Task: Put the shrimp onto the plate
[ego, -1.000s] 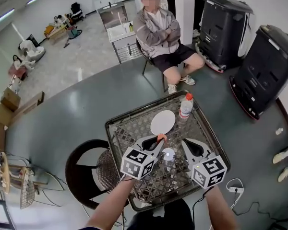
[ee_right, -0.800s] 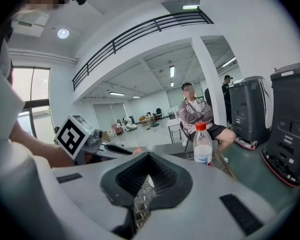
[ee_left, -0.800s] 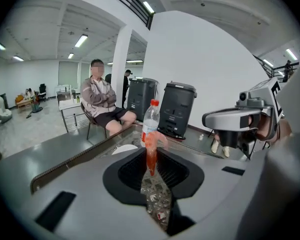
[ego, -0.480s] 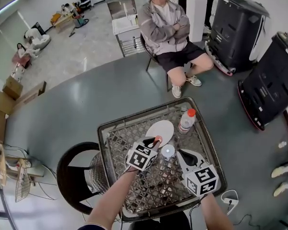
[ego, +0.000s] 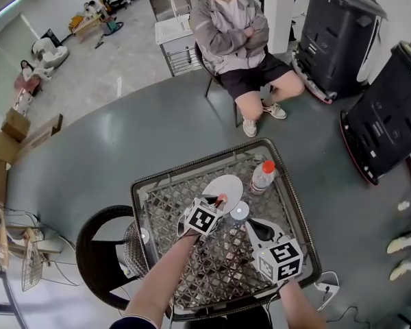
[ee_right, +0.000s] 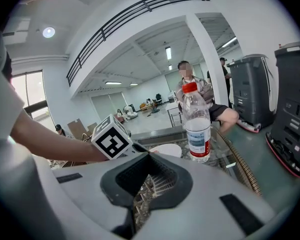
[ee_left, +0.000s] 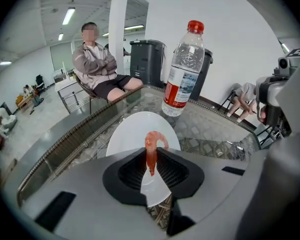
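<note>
Gripping the shrimp [ee_left: 151,151] between its two jaws, the left claw [ee_left: 151,166] is closed on it near the middle of the left gripper view. The shrimp is pink-orange. Its curled end stands above the jaw tips and its thin end hangs down between the dark pads.

Behind and below it we see the white plate [ee_left: 135,129], so the shrimp sits over the near part of the plate. We cannot tell whether it touches the plate.

From the head view, the left claw [ego: 219,201] reaches up from the lower centre of the frame. The shrimp [ego: 221,199] shows as a small orange spot at the lower edge of the plate [ego: 222,182].

The plate lies on the glass top of a desk [ego: 140,204] with a woven rim. A water bottle [ego: 262,175] with a red cap stands upright just right of the plate. A small round pale object [ego: 239,212] lies just below and to the right of the plate.

The right claw [ego: 252,228] is lower and further right, over the desk and apart from the plate. In the right gripper view, the right claw [ee_right: 147,179] has its jaws drawn together with nothing between them. Only the woven desk surface shows through the slit. The bottle [ee_right: 196,126] stands ahead of it, right of centre.

At the top of the head view, a seated person [ego: 236,33] with folded arms faces the desk. A dark round chair [ego: 99,242] stands at the desk's lower left.
</note>
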`<state>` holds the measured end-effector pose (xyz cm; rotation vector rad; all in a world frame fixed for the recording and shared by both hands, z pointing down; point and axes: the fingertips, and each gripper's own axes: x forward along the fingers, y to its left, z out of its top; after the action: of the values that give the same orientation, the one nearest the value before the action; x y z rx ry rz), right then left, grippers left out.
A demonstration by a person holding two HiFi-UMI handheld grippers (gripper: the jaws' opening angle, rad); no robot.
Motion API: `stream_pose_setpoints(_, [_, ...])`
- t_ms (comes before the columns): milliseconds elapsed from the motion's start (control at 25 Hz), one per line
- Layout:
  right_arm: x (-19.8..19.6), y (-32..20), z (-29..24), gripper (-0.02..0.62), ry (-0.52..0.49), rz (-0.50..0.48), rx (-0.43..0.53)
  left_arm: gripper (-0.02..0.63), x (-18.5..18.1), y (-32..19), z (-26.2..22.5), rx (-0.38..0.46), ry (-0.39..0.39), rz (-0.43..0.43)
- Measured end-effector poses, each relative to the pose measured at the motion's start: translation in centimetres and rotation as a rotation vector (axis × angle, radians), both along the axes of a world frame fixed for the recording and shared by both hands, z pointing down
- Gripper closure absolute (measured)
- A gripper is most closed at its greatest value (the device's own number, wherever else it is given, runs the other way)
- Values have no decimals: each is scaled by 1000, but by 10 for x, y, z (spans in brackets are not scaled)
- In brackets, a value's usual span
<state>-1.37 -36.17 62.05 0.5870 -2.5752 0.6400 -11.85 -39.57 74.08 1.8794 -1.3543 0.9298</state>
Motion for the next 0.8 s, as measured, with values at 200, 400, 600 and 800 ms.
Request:
stream_pose_setpoints(200, [2, 0, 9, 591, 5, -1, -29, 545, 1, -7, 10, -48, -36, 38])
stream_pose_setpoints(400, [2, -2, 14, 591, 8, -4, -34, 545, 0, -7, 19, -86, -41, 52])
stream_pose_setpoints(600, [1, -1, 15, 591, 4, -9, -51, 545, -1, -7, 21, -107, -31, 38])
stream_pose_setpoints(800, [-2, -2, 12, 591, -7, -16, -49, 545, 2, -8, 20, -105, -31, 36])
